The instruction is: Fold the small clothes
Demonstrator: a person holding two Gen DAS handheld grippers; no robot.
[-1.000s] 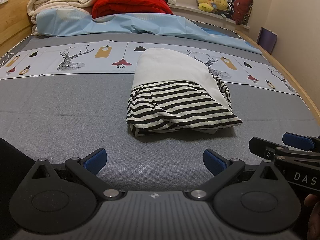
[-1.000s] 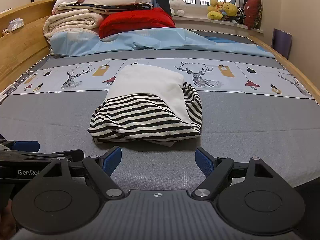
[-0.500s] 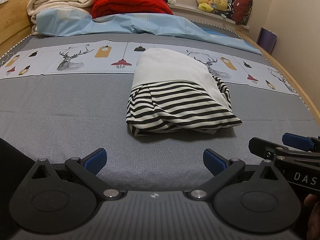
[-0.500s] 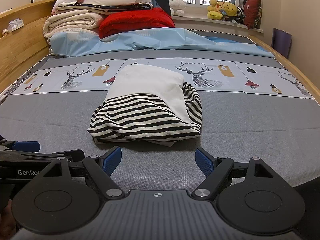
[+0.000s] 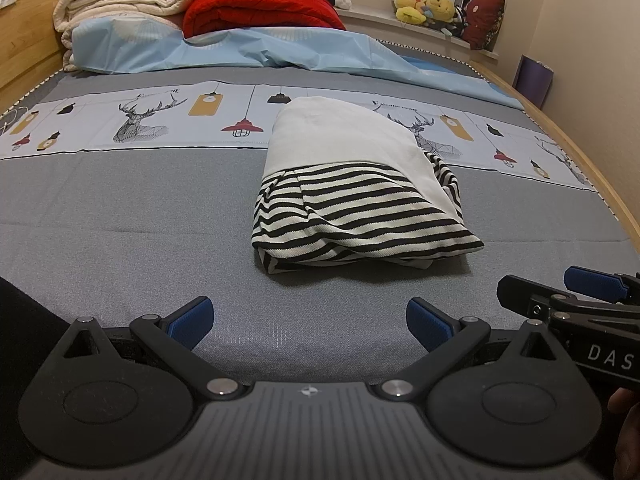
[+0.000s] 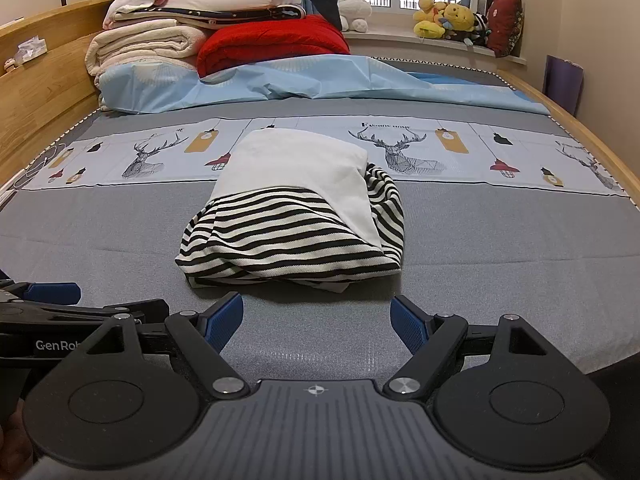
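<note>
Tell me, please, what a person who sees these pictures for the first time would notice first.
First, the folded striped garment, black-and-white with a plain white part, lying mid-bed on the grey sheet. Then the red quilt in the bedding pile at the far end. Both the left gripper and right gripper wait open before the garment.

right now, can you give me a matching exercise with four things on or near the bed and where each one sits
Things:
1. striped garment
2. red quilt
3. yellow plush toys
4. purple bag

Places:
A. on the window sill
B. on the floor against the right wall
C. folded on the grey sheet, just ahead of both open grippers
D. at the far end of the bed, beside the stacked cream blankets

Pairs: 1-C, 2-D, 3-A, 4-B
</note>
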